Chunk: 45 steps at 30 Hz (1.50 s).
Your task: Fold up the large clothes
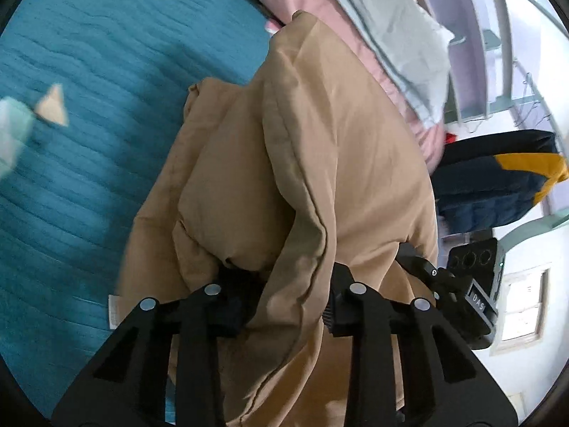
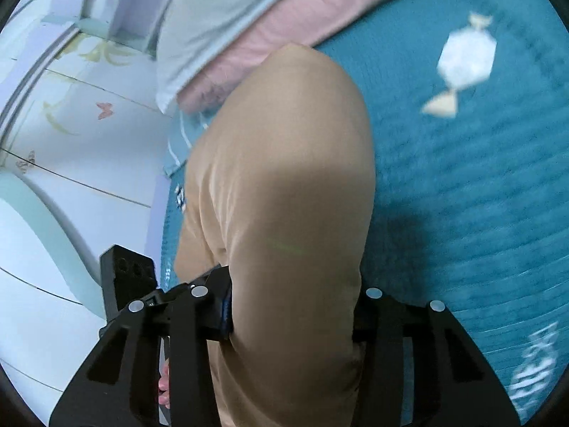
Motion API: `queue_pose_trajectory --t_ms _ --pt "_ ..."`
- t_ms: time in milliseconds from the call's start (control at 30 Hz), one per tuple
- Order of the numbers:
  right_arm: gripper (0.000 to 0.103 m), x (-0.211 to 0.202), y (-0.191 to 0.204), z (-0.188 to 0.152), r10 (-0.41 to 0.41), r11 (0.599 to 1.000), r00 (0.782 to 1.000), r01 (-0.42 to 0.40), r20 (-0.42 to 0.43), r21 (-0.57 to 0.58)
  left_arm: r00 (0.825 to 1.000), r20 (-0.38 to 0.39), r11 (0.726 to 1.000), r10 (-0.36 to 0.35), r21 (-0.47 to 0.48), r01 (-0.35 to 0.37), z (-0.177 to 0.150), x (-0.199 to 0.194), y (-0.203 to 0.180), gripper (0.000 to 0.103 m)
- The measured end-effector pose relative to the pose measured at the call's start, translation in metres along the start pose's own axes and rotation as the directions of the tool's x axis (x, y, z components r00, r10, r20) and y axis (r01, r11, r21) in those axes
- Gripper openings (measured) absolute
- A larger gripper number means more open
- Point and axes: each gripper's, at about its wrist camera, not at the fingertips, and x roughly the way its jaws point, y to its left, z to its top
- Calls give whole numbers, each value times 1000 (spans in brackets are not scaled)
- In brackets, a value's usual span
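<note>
the teal bedspread (image 1: 71, 53) covers the bed ahead of both tools. past them lie a pink pillow (image 2: 277, 35) and a pale one (image 1: 402, 35). the tan garment (image 1: 320, 142) hangs bunched from both tools, trailing forward onto the bedspread. the left hand-held gripper (image 1: 284, 306) is clenched on a thick fold of it; the right hand-held gripper (image 2: 295, 316) grasps another fold, cloth filling the gap between its fingers.
</note>
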Motion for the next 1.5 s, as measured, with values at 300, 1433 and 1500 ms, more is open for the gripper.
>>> queue_pose_trajectory --t_ms 300,1433,1500 --pt "41 -140 -61 49 -58 997 991 64 119 -45 995 -78 983 -62 166 74 -7 99 -151 30" --pt "26 -369 -285 -12 -662 717 615 687 428 121 905 319 526 281 738 -423 -158 342 -457 65" --pt "25 -349 -295 -20 -652 742 643 650 402 163 923 253 528 291 761 -376 -161 357 -451 57"
